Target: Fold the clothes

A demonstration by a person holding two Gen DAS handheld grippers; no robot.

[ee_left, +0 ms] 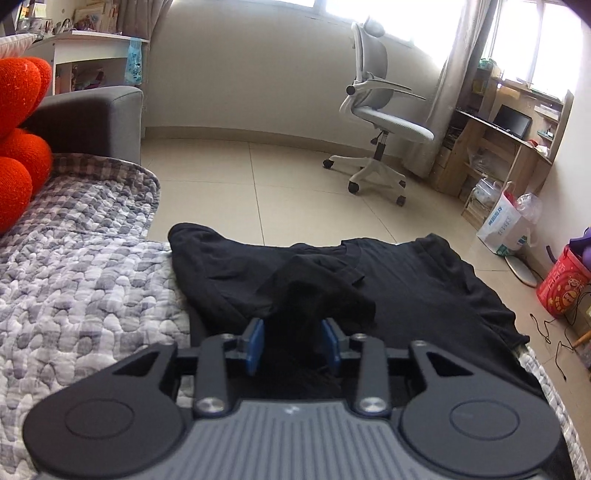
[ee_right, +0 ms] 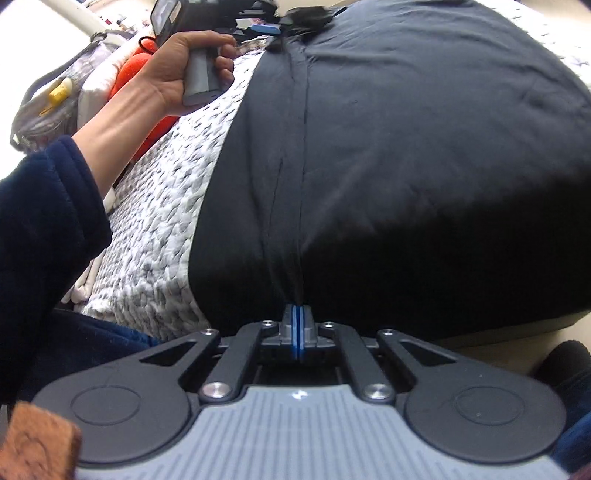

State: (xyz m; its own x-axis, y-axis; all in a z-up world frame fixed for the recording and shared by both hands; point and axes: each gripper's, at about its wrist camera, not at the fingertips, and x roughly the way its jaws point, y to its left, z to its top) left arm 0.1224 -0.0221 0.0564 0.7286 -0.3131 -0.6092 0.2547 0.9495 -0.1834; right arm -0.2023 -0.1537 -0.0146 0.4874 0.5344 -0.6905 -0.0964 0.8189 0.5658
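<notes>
A black T-shirt (ee_left: 417, 280) lies spread on a grey-and-white quilted cover (ee_left: 81, 280). In the left wrist view my left gripper (ee_left: 293, 338) has its blue pads (ee_left: 255, 341) apart, with a raised bunch of black cloth between them. In the right wrist view my right gripper (ee_right: 297, 325) is shut on a pinched ridge of the same shirt (ee_right: 424, 155) at its near edge. The left gripper (ee_right: 269, 27) shows at the shirt's far end, held by a hand (ee_right: 184, 70).
Red round cushions (ee_left: 18, 122) and a grey sofa arm (ee_left: 96, 114) lie to the left. Beyond the cover are a tiled floor (ee_left: 266, 177), a white office chair (ee_left: 376, 122), a wooden desk (ee_left: 506, 144), bags (ee_left: 506, 221) and a red bucket (ee_left: 563, 284).
</notes>
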